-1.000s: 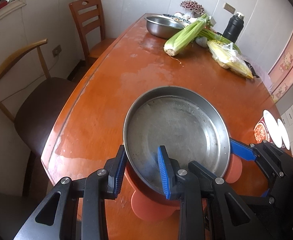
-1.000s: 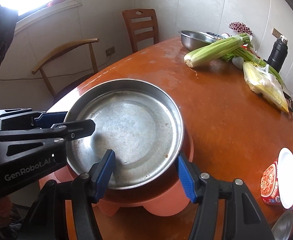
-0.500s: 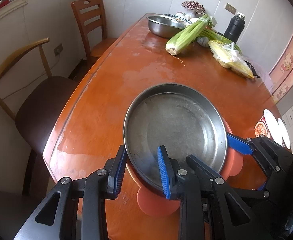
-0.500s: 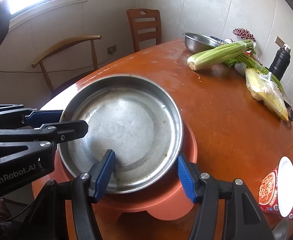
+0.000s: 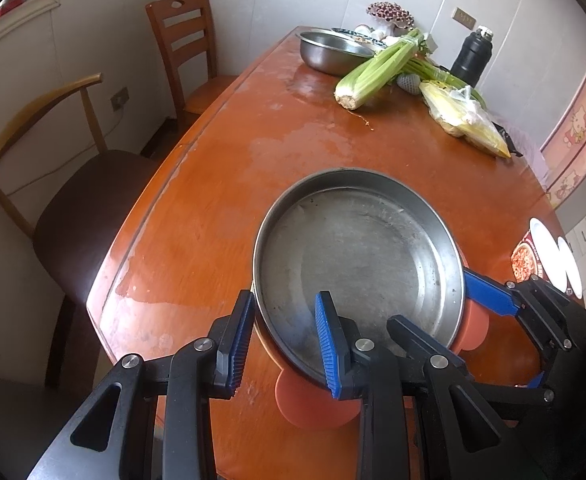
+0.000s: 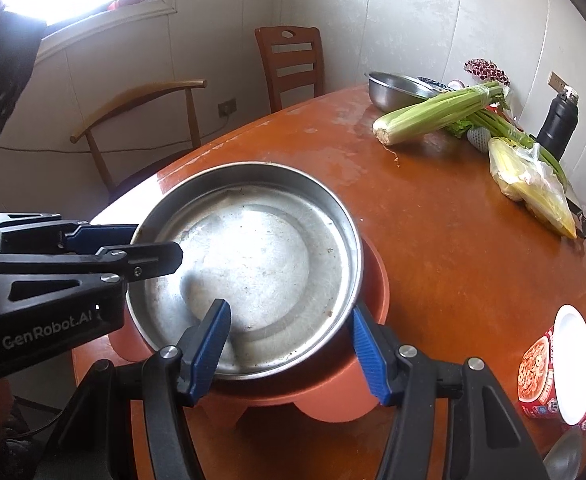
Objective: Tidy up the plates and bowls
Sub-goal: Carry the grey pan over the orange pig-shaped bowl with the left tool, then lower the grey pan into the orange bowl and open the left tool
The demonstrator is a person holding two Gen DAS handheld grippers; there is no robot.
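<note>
A wide, shallow steel pan (image 5: 373,260) (image 6: 261,264) rests inside an orange plastic dish (image 5: 313,408) (image 6: 333,396) at the near end of the wooden table (image 5: 277,128). My left gripper (image 5: 281,344) (image 6: 133,246) is shut on the pan's near-left rim, one pad outside the wall and one inside. My right gripper (image 6: 289,348) (image 5: 429,298) straddles the right rim. Its left finger lies in the pan and its right finger is at the orange dish's edge. Its jaws are closing, and the inner pad stands away from the wall.
At the far end are a steel bowl (image 5: 329,52), celery (image 5: 377,68), a bag of yellow produce (image 5: 465,124) and a black flask (image 5: 473,56). A noodle cup (image 6: 541,376) and small white dishes (image 6: 573,356) stand at the right edge. Two chairs (image 5: 185,40) (image 5: 73,184) flank the table's left side.
Hardly anything differs. Both views have drifted only slightly, and the pan stays in the orange dish between both pairs of jaws.
</note>
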